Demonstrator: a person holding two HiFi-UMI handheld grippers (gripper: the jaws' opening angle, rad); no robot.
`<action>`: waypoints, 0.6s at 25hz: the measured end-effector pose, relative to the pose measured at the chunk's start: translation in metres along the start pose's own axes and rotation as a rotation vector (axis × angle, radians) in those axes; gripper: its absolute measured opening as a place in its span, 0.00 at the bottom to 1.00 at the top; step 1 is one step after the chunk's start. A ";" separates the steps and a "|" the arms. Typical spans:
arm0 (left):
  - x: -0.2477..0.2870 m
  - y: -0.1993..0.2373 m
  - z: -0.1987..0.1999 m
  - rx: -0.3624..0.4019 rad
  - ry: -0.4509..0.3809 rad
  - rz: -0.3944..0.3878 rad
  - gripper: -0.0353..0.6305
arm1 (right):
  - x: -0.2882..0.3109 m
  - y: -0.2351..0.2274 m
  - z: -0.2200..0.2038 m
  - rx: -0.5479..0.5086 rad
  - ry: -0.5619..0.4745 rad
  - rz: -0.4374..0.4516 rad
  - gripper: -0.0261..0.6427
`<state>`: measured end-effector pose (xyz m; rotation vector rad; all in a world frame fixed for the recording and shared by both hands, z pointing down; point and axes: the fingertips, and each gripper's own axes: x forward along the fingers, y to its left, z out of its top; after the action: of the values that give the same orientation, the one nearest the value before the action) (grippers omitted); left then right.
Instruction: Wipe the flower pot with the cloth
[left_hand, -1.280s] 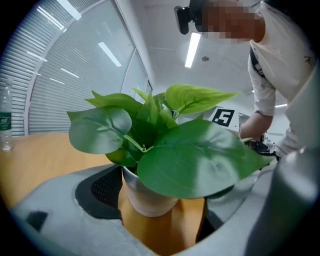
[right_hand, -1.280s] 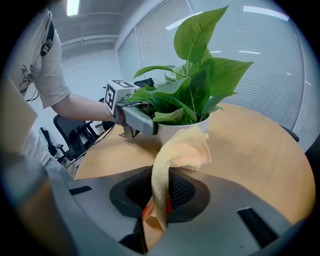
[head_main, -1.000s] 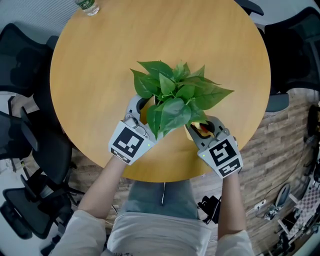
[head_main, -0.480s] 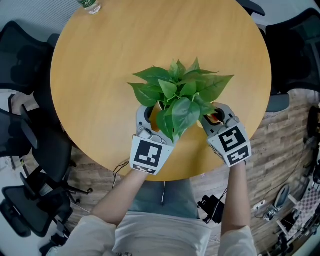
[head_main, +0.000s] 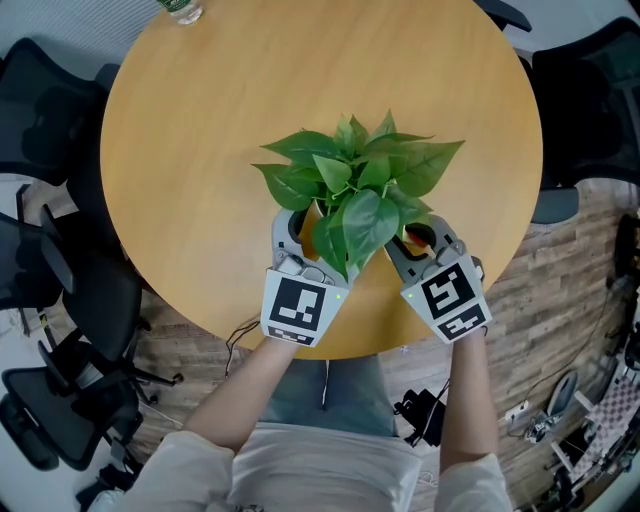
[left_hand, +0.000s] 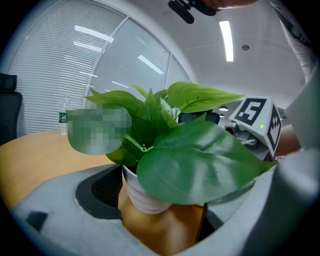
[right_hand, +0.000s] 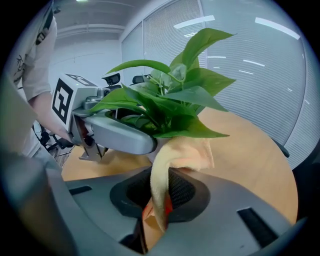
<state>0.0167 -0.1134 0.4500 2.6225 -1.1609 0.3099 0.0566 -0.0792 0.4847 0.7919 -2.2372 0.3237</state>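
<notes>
A leafy green plant (head_main: 358, 190) stands near the round table's front edge and hides most of its pot from above. In the left gripper view the white ribbed flower pot (left_hand: 140, 192) sits between the jaws, and my left gripper (head_main: 305, 235) is shut on it from the left. My right gripper (head_main: 412, 240) comes in from the right, shut on a pale yellow-orange cloth (right_hand: 170, 160). The cloth's free end lies against the pot's side under the leaves. The left gripper's finger (right_hand: 117, 132) shows just beyond the cloth.
The wooden round table (head_main: 200, 130) stretches away behind the plant. A plastic bottle (head_main: 178, 10) stands at its far left rim. Black office chairs (head_main: 40, 140) ring the table, with another chair (head_main: 590, 90) at the right.
Over the second the plant and both grippers shifted right and the plant turned. Since half a second ago the right gripper has slid slightly left and back toward the near edge.
</notes>
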 end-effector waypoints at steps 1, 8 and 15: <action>0.000 0.000 0.000 0.000 0.000 0.000 0.74 | 0.000 0.004 -0.001 -0.005 0.002 0.007 0.12; 0.000 0.000 0.000 0.004 0.005 -0.015 0.75 | 0.002 0.022 -0.005 -0.020 0.004 0.052 0.12; -0.003 -0.007 -0.006 0.025 0.034 -0.072 0.76 | 0.000 0.018 -0.007 -0.010 -0.006 0.055 0.12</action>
<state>0.0193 -0.1052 0.4542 2.6631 -1.0558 0.3552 0.0495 -0.0622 0.4897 0.7279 -2.2672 0.3363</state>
